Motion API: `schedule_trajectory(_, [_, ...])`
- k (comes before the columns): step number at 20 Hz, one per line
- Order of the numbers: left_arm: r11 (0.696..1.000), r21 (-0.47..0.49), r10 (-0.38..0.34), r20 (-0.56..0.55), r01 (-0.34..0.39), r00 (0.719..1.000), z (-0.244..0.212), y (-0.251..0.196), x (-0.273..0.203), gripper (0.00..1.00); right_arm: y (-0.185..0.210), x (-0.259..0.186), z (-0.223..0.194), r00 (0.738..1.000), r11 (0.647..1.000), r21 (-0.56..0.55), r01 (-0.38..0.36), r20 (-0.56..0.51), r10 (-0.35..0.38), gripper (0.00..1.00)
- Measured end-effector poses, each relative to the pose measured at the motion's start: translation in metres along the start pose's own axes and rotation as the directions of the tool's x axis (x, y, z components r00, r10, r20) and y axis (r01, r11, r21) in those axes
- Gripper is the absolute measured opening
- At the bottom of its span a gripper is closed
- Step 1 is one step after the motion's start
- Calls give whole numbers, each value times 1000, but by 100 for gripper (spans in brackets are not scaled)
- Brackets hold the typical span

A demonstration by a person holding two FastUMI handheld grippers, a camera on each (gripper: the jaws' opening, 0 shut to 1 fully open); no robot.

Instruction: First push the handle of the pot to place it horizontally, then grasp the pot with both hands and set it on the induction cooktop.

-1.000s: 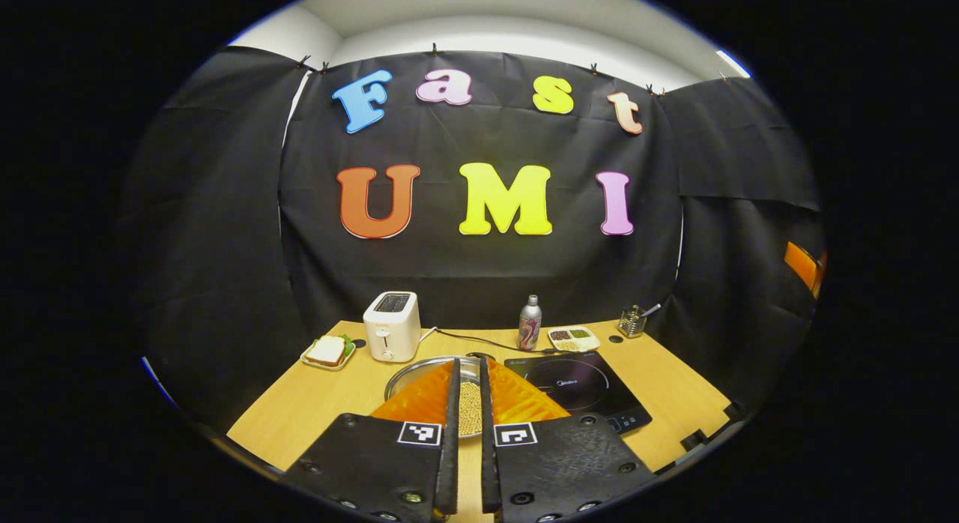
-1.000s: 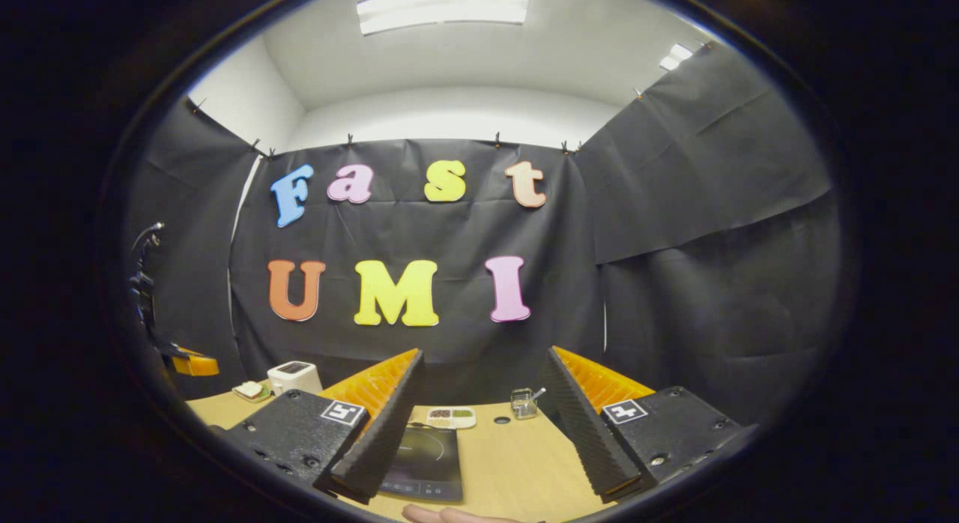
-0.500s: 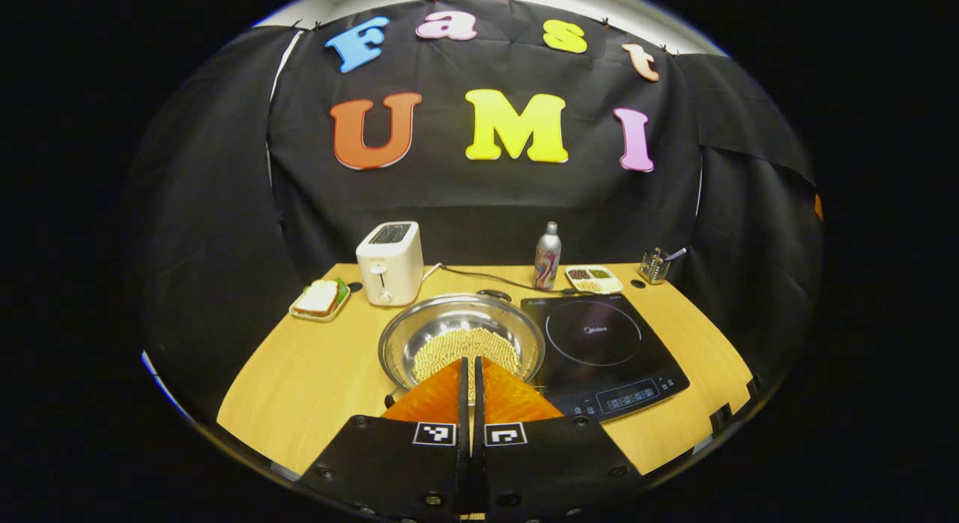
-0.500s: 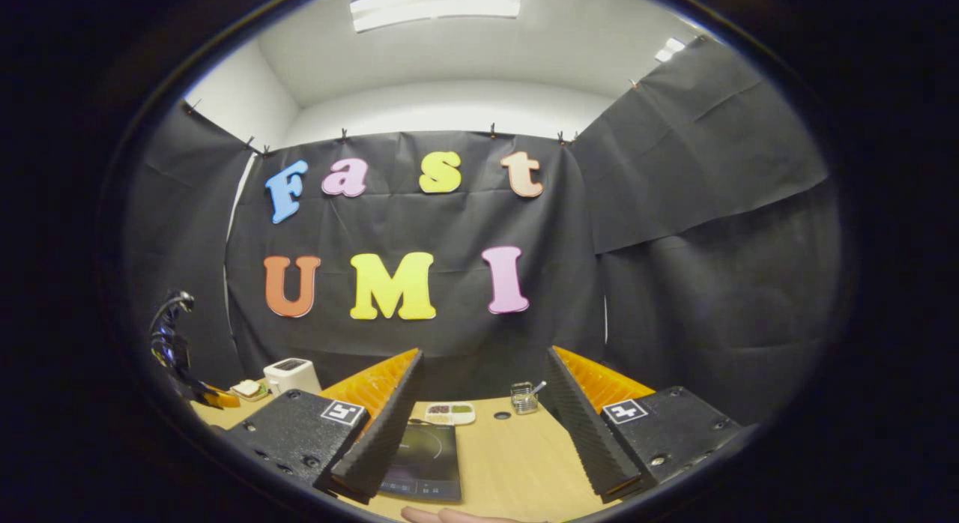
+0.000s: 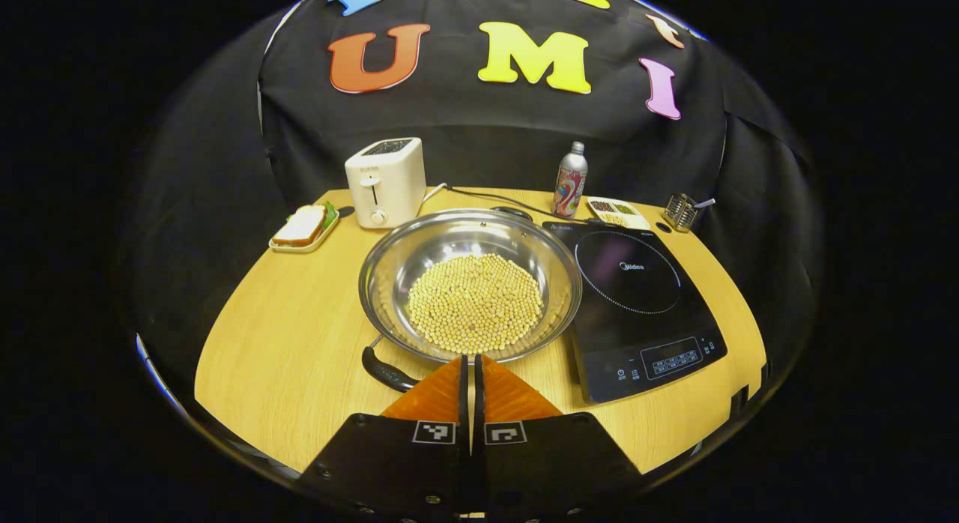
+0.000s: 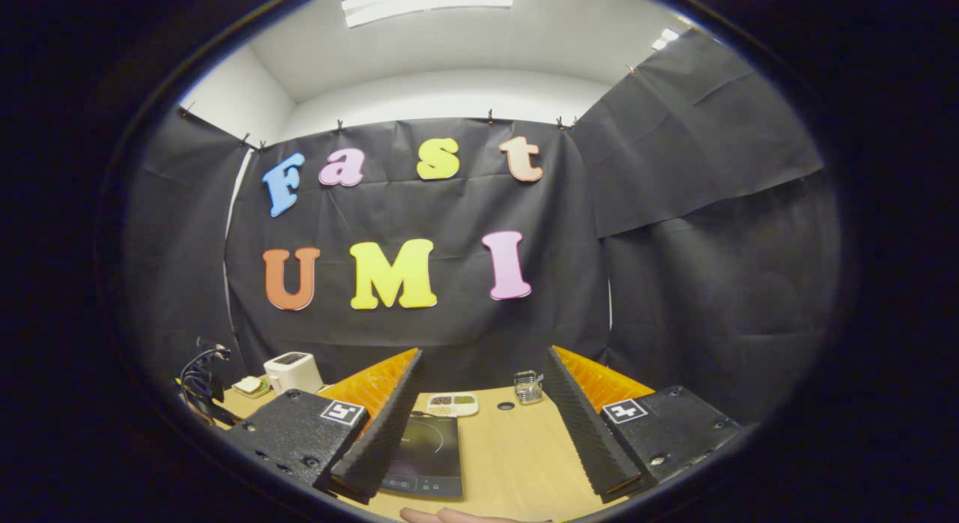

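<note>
Steel pot sits between toaster and cooktop.

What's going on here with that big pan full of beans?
A person holds a hand-held gripper in each hand. The left hand-held gripper, fingers closed together, sits just in front of the wide steel pot of yellow beans, near its black handle, which points toward the table's near edge. The pot stands on the wooden table, touching the black induction cooktop but not yet on it. The right hand-held gripper waits open over the table's right side.
</note>
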State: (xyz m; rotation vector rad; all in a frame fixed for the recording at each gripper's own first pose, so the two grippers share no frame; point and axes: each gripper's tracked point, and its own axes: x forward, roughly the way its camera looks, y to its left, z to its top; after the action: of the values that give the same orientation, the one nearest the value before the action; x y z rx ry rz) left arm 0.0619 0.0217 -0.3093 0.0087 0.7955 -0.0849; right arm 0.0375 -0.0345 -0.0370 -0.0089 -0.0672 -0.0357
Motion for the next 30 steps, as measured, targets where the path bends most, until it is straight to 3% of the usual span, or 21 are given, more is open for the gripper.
schedule_trajectory(10, [999,-22,41,-124,-44,991,-27,21,35,0,17,-12,9,997,998,-27,-53,45,54,100])
schedule_trajectory(15, [994,1,110,-126,-111,986,-30,42,36,0,23,-14,11,997,998,-29,-64,48,65,97])
schedule_trajectory(16, [993,-4,114,-126,-115,985,-30,45,36,10,22,-13,11,997,998,-26,-62,50,63,100])
schedule_trajectory(17, [993,-10,119,-128,-121,985,-30,48,36,0,23,-13,11,997,998,-24,-60,52,61,100])
schedule_trajectory(22, [992,-40,117,-126,-123,985,-27,61,36,0,28,-11,14,995,997,-9,-73,68,73,96])
schedule_trajectory(23, [991,-49,115,-125,-122,985,-26,65,36,0,28,-11,14,995,997,-7,-72,74,72,100])
schedule_trajectory(24, [991,-58,115,-125,-123,985,-25,68,37,10,28,-12,14,995,997,-11,-73,72,74,96])
schedule_trajectory(25, [990,-66,114,-123,-122,986,-24,71,38,0,29,-13,13,995,997,-18,-76,67,77,100])
schedule_trajectory(27, [989,-61,128,-115,-136,985,-21,80,41,0,30,-17,14,994,996,-26,-87,64,89,96])
schedule_trajectory(28, [988,-53,140,-113,-147,984,-20,85,44,10,30,-18,17,994,996,-23,-88,68,89,97])
schedule_trajectory(29, [986,-52,150,-112,-157,982,-19,90,45,10,30,-18,19,993,996,-20,-87,74,88,100])
schedule_trajectory(30, [985,-57,156,-109,-162,982,-16,93,47,0,30,-18,20,993,996,-16,-86,80,87,96])
